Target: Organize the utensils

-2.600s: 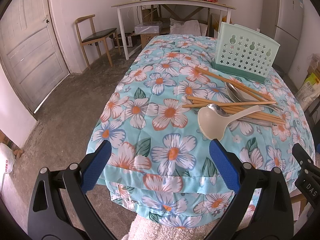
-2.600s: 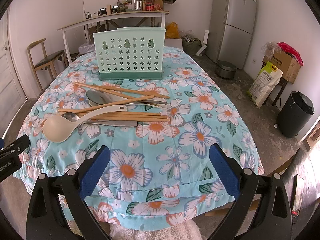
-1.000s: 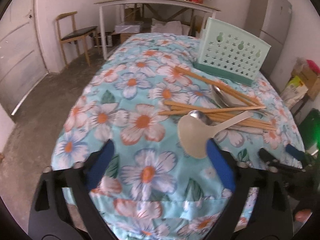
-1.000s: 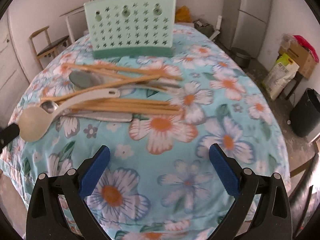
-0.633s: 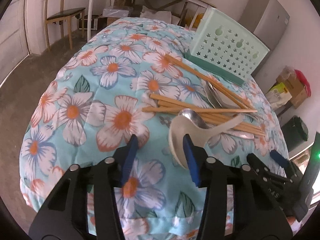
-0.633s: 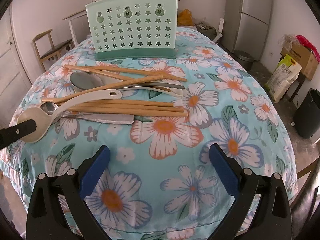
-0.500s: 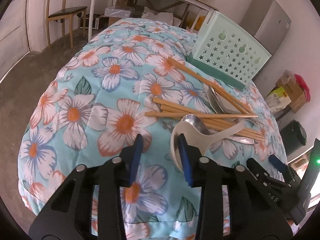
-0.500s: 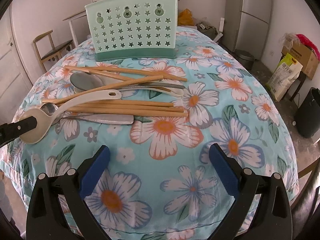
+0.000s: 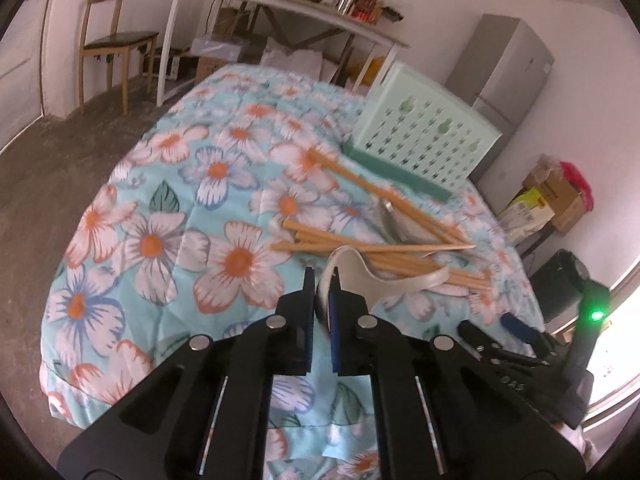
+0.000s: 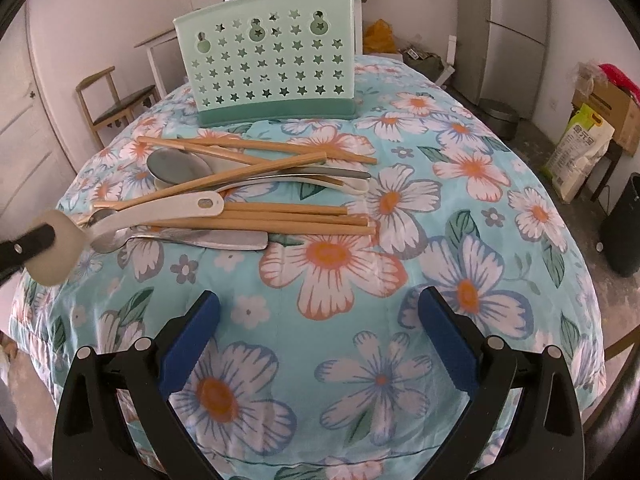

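Note:
My left gripper (image 9: 321, 280) is shut on the bowl of a cream plastic ladle (image 9: 376, 276), whose handle lies over a pile of wooden chopsticks (image 9: 384, 246) and metal spoons (image 9: 394, 222). In the right wrist view the ladle (image 10: 132, 220) and the left finger (image 10: 28, 246) show at the left edge, beside chopsticks (image 10: 288, 220) and spoons (image 10: 180, 166). A mint green perforated utensil holder (image 10: 272, 68) stands upright behind the pile; it also shows in the left wrist view (image 9: 424, 140). My right gripper (image 10: 318, 338) is open and empty above the floral cloth, in front of the pile.
The table carries a floral turquoise cloth (image 10: 460, 272). A wooden chair (image 9: 108, 44) and a white side table (image 9: 280, 4) stand behind. A grey fridge (image 9: 508, 76) is at the right. Sacks and boxes (image 10: 592, 136) and a black bin (image 10: 624, 228) sit on the floor at the right.
My left gripper moved forward to the ladle's bowl and closed on it, tilting the bowl up. My right gripper came nearer the pile and stayed open.

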